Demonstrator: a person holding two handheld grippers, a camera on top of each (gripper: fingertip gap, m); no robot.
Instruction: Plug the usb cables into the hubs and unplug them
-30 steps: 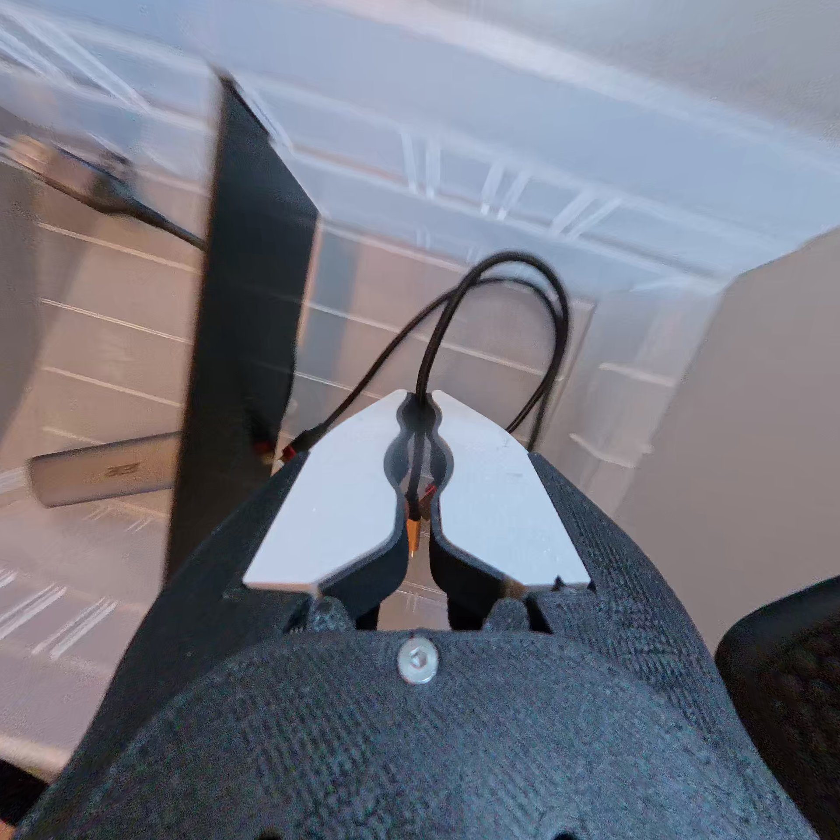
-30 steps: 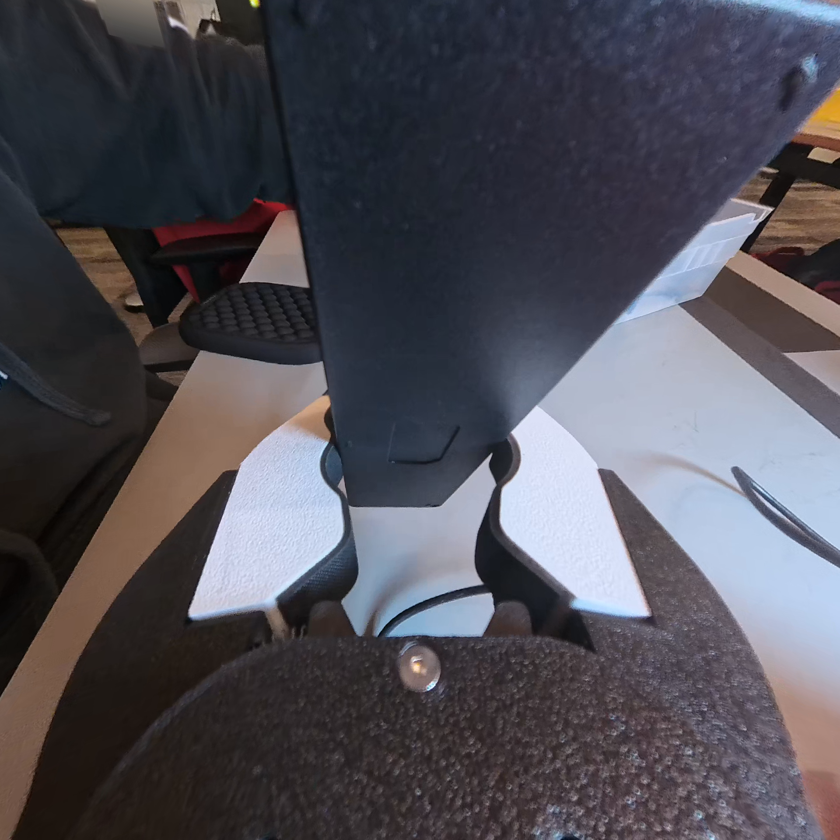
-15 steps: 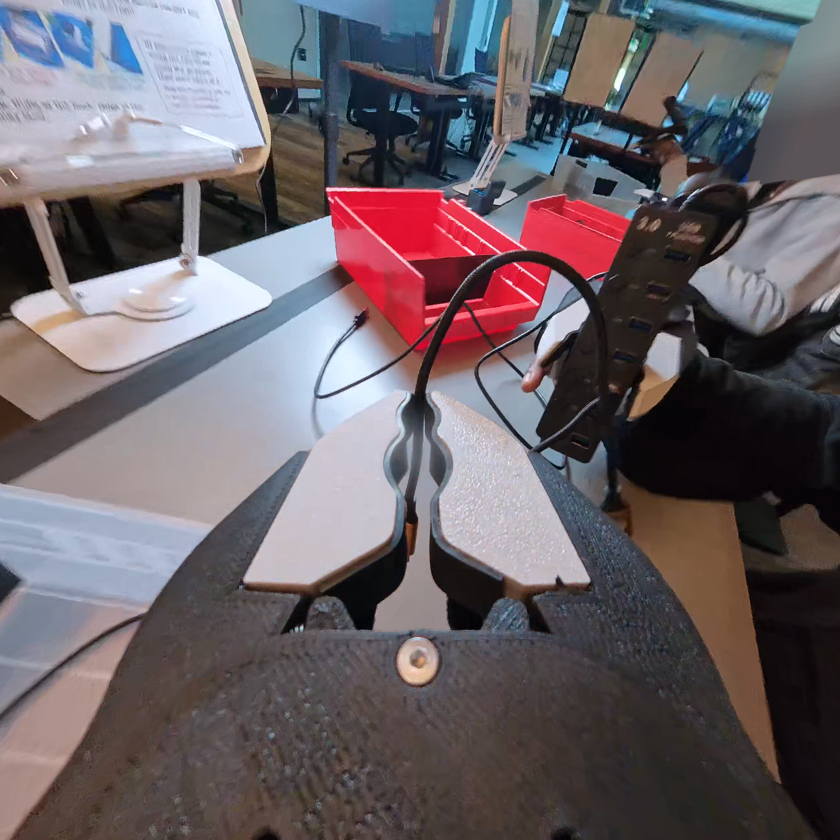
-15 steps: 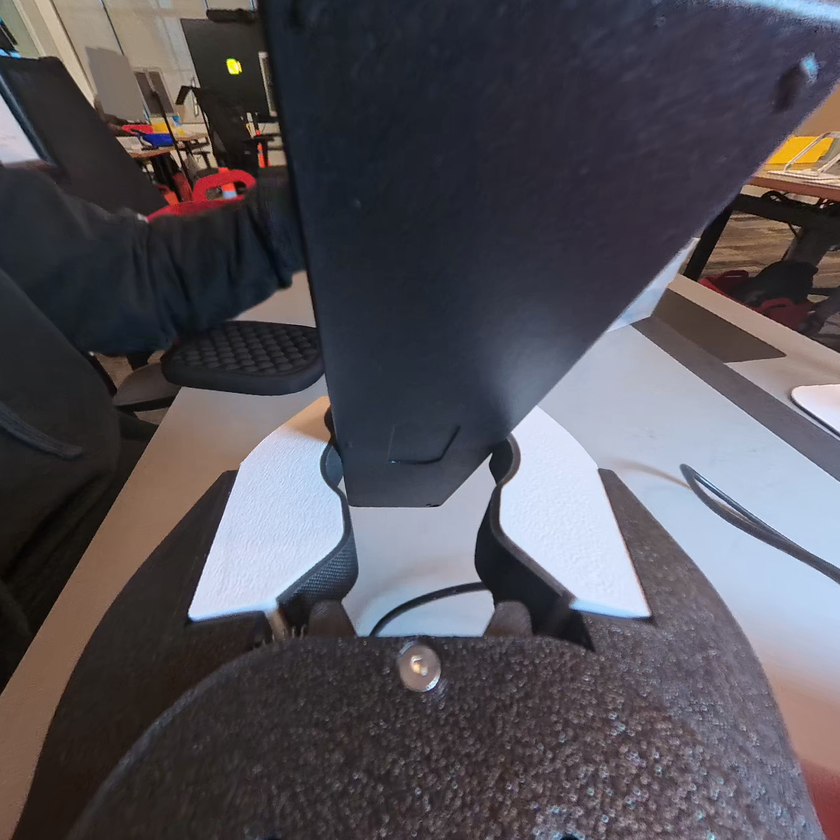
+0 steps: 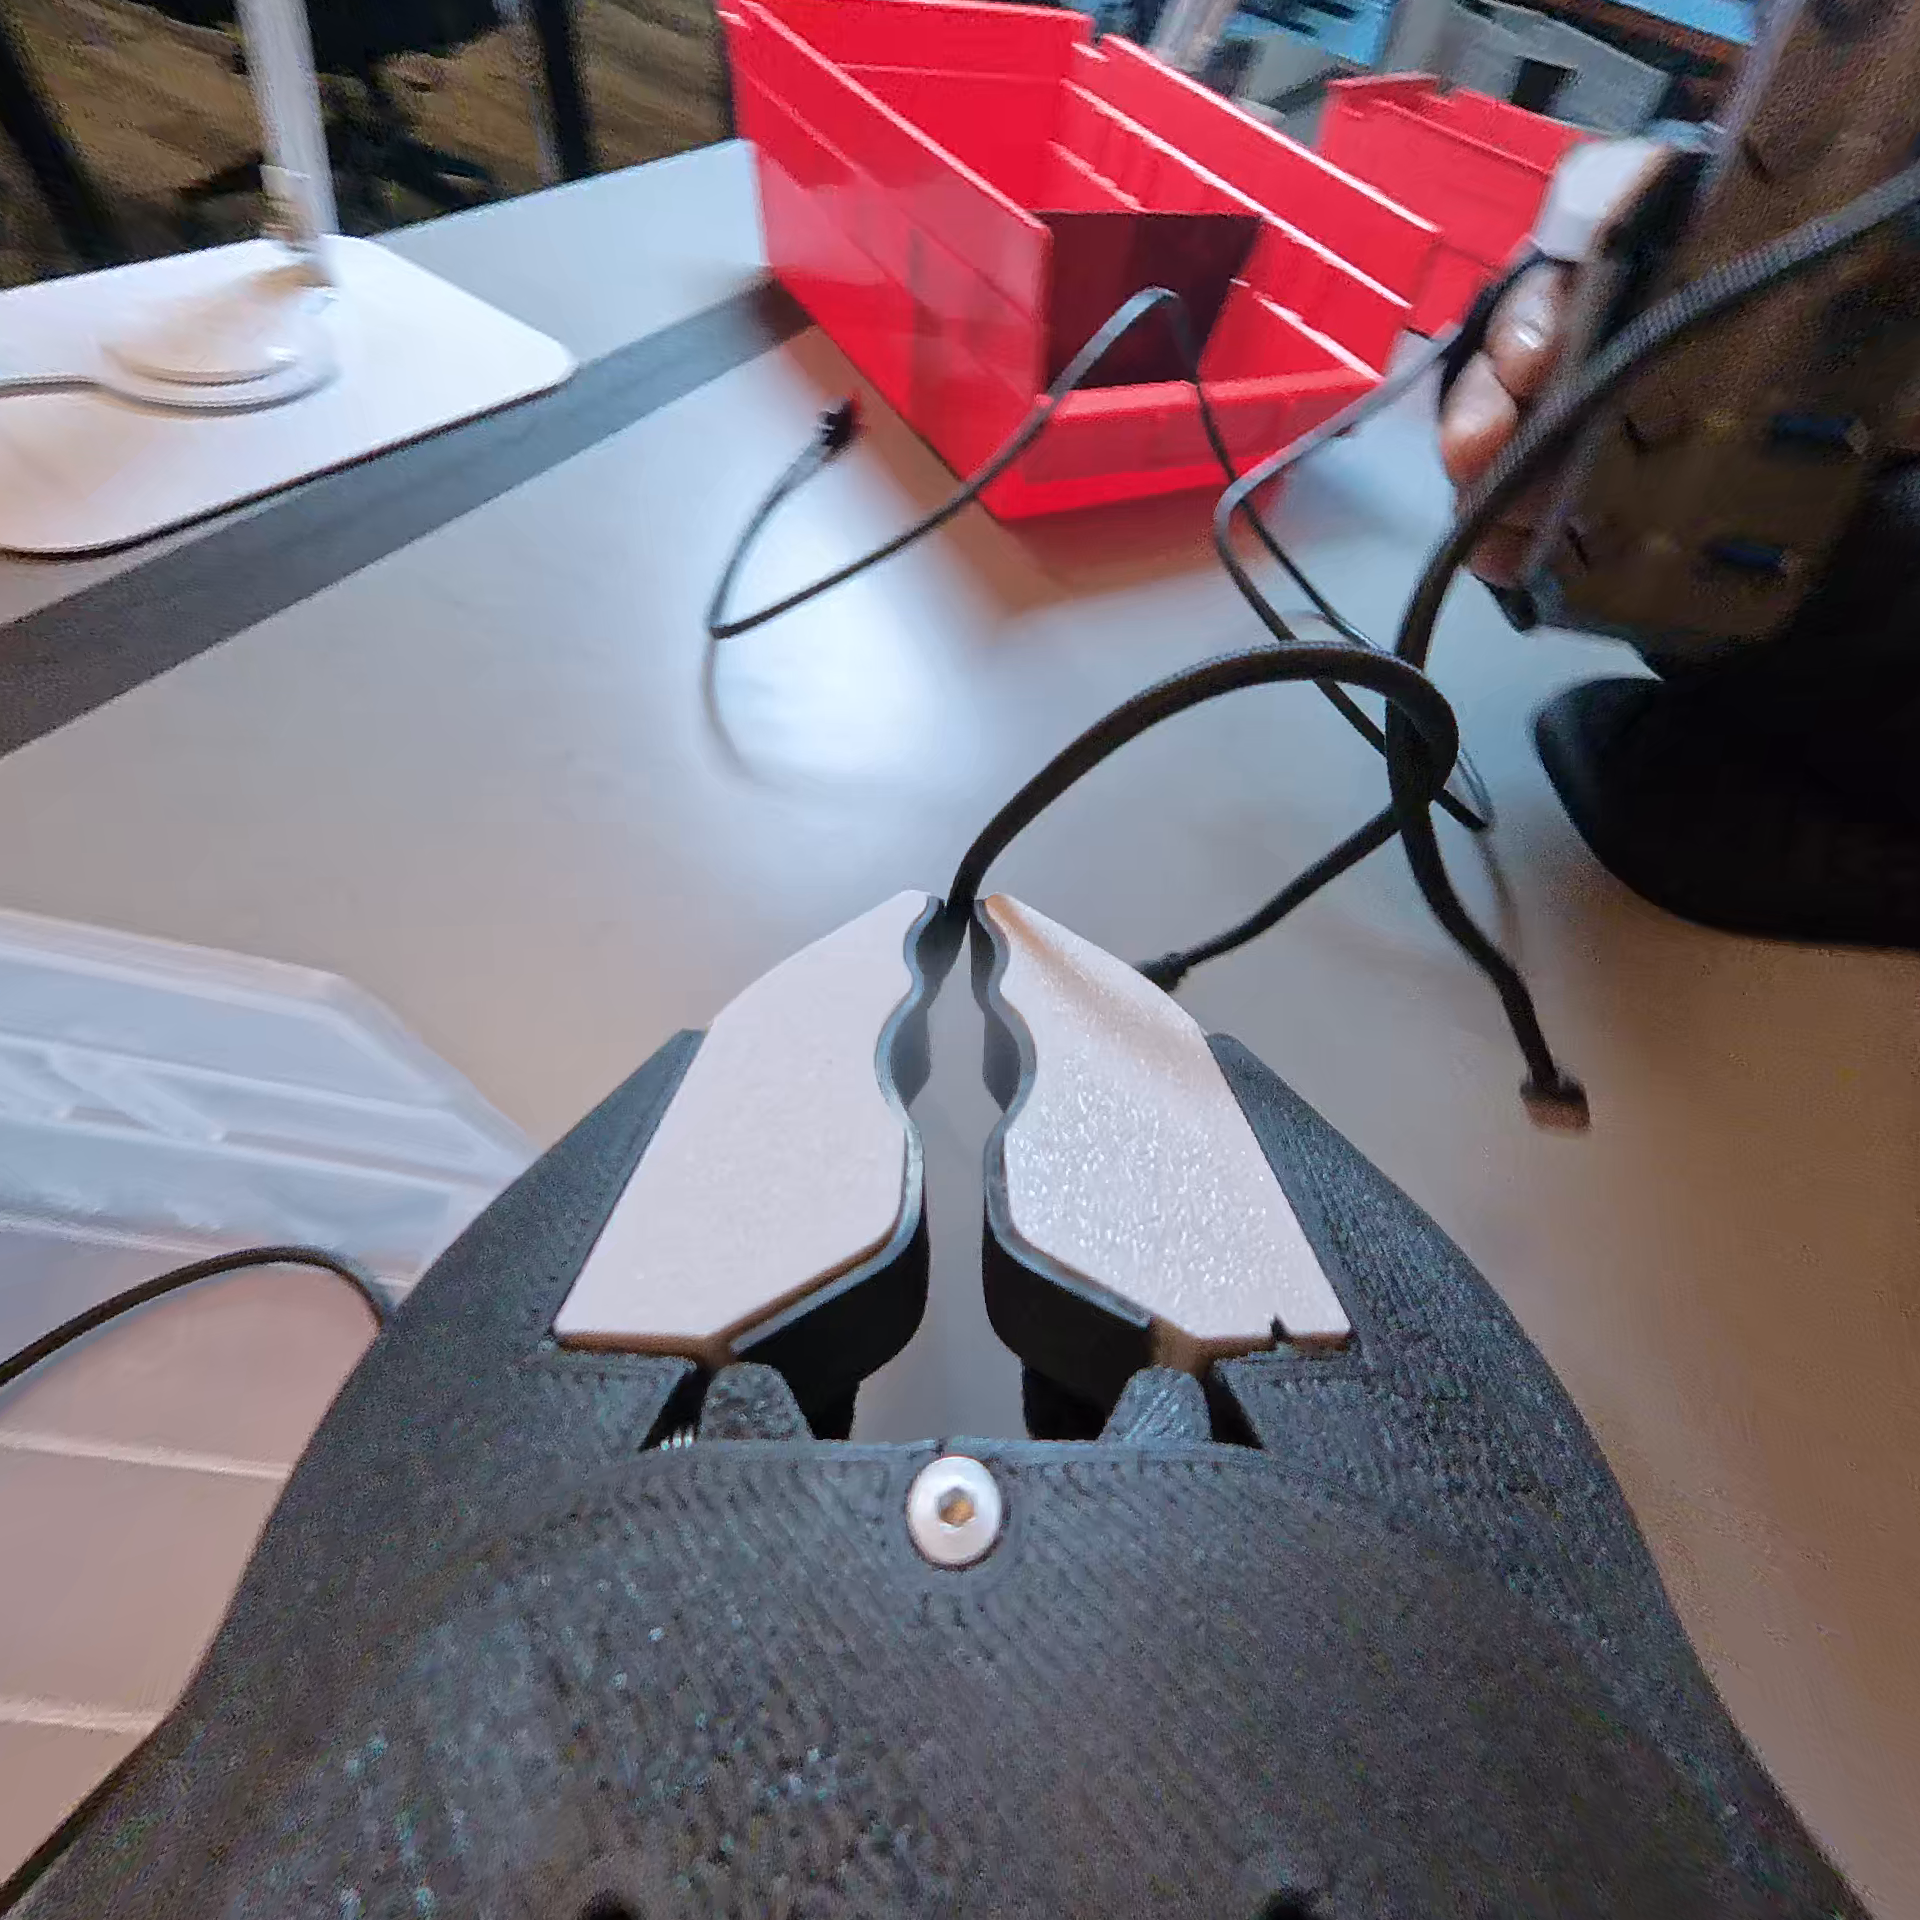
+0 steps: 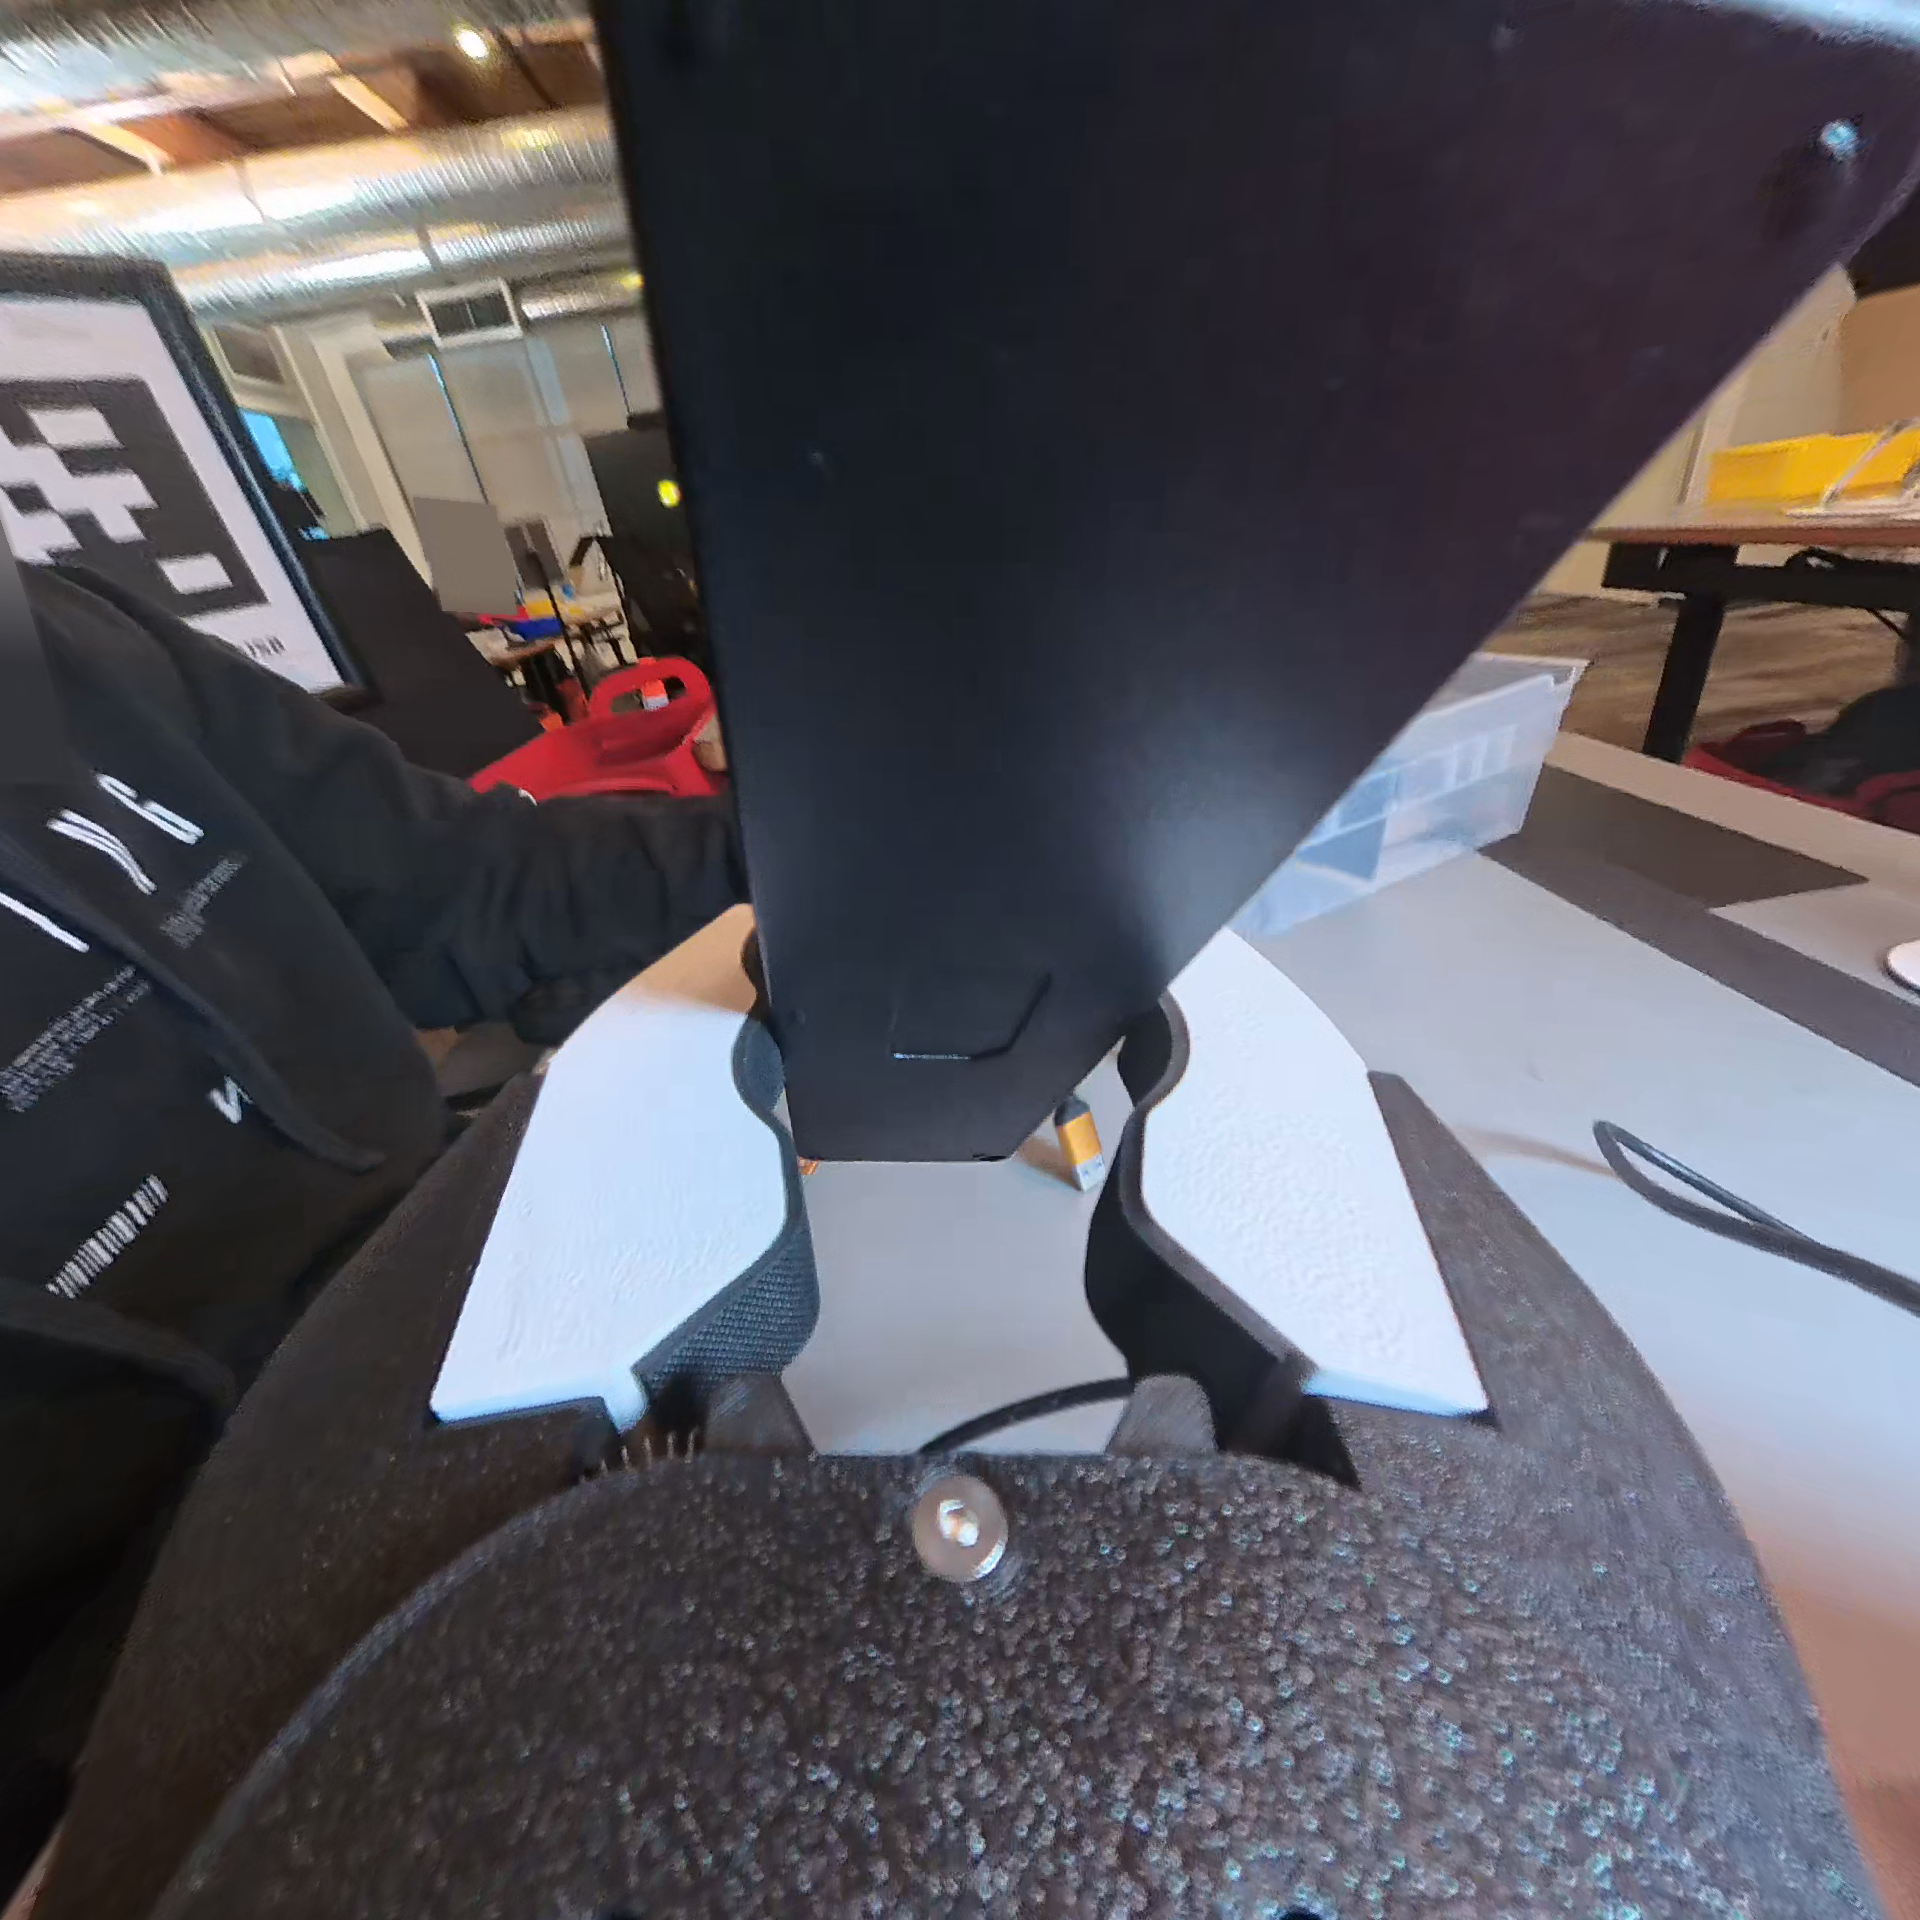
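My left gripper (image 5: 961, 909) is shut on a black braided USB cable (image 5: 1195, 686), pinched only at the fingertips. The cable loops up and right, then hangs down to a plug end (image 5: 1553, 1103) just above the table. No plug shows between the fingers. The black hub (image 5: 1714, 436) is blurred at the upper right, next to a hand (image 5: 1496, 364). My right gripper (image 6: 956, 1029) is shut on the lower end of the black hub (image 6: 1039, 520), which fills the right wrist view. An orange USB plug (image 6: 1075, 1143) lies on the table under the hub.
Two red bins (image 5: 1039, 260) stand at the back, and a thin black cable (image 5: 831, 540) lies in front of them. A white stand base (image 5: 208, 384) is at the left. A clear plastic bin (image 5: 156, 1091) sits near left. A person's dark sleeve (image 6: 468, 883) reaches across. My right fingertips sit around 20 centimeters from my left ones.
The left gripper swung out of the clear bin and tilted down over the table. The orange plug has slipped out from between its fingers. The right gripper still holds the hub, tilted up a little.
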